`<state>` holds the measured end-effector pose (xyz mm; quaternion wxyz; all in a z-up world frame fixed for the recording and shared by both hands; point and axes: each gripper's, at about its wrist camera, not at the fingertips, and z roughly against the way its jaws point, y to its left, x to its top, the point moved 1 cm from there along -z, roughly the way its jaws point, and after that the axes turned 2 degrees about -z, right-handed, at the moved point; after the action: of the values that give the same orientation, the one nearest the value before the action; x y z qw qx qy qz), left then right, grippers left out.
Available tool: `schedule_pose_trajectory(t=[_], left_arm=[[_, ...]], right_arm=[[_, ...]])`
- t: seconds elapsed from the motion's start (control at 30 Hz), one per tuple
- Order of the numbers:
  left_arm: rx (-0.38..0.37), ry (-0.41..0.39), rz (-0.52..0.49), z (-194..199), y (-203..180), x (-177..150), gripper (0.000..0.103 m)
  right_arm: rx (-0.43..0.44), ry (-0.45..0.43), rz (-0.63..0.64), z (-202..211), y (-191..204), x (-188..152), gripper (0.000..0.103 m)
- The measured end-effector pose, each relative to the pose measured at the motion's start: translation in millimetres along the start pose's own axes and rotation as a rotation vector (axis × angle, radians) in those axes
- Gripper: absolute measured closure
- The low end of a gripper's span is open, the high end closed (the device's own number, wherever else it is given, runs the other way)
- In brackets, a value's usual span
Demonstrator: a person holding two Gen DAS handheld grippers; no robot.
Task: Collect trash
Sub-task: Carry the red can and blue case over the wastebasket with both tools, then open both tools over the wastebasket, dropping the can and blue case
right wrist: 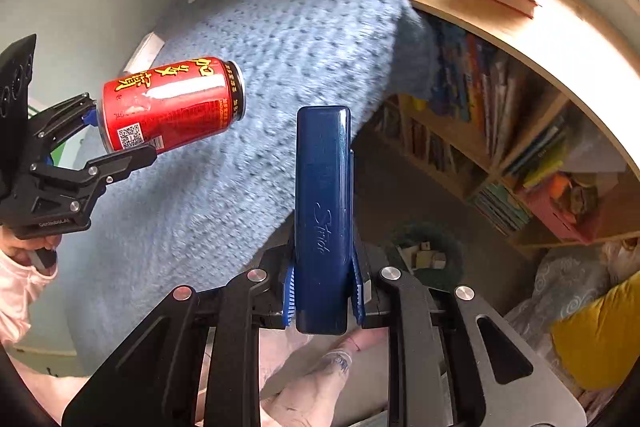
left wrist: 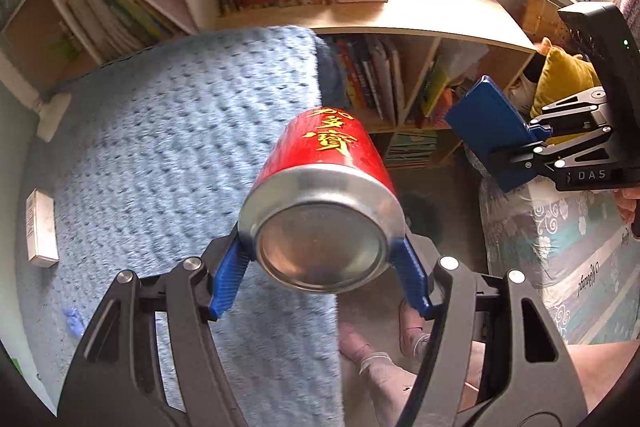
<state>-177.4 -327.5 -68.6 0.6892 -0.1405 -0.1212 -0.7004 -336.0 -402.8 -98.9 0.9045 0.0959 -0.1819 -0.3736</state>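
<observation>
A red drink can [left wrist: 320, 195] with yellow characters hangs in the air, bottom end toward the camera, and my left gripper [left wrist: 320, 247] is shut on its sides with the blue pads. The right wrist view shows the same can [right wrist: 172, 103] in the left gripper [right wrist: 108, 135] over the blue blanket. My right gripper [right wrist: 324, 291] is shut on a flat dark blue pack [right wrist: 322, 207] standing upright between its pads. From the left wrist, that pack [left wrist: 484, 135] and the right gripper [left wrist: 532, 135] appear at the right, above the floor.
A blue knitted blanket [left wrist: 160, 147] covers the bed, with a small white box [left wrist: 40, 231] near its left edge. Bookshelves [right wrist: 500, 147] line the far side. A round dark basket [right wrist: 424, 255] with scraps stands on the floor. A yellow cushion [right wrist: 600, 339] lies at the right, and the person's feet [left wrist: 380, 355] show below.
</observation>
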Motion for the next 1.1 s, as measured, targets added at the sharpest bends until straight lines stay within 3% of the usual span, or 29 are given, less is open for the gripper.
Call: schedule_pose_trajectory(t=[0.3,0.43,0.83,1.1], left_arm=[[-0.073,0.059,-0.11,-47.1,-97.1,27.0,0.04],[-0.099,0.101,-0.136,-72.1,-123.3,29.7,0.04],[-0.158,0.219,-0.169,-140.4,-170.3,24.4,0.04],[-0.165,0.275,-0.165,-187.2,-174.1,19.6,0.04]], right_arm=[[-0.022,0.03,-0.104,6.8,-83.3,-46.4,0.081],[-0.023,0.058,-0.143,-2.1,-111.6,-64.1,0.081],[0.035,0.119,-0.228,-41.2,-160.7,-91.2,0.081],[0.07,0.158,-0.26,-82.8,-185.6,-99.1,0.081]])
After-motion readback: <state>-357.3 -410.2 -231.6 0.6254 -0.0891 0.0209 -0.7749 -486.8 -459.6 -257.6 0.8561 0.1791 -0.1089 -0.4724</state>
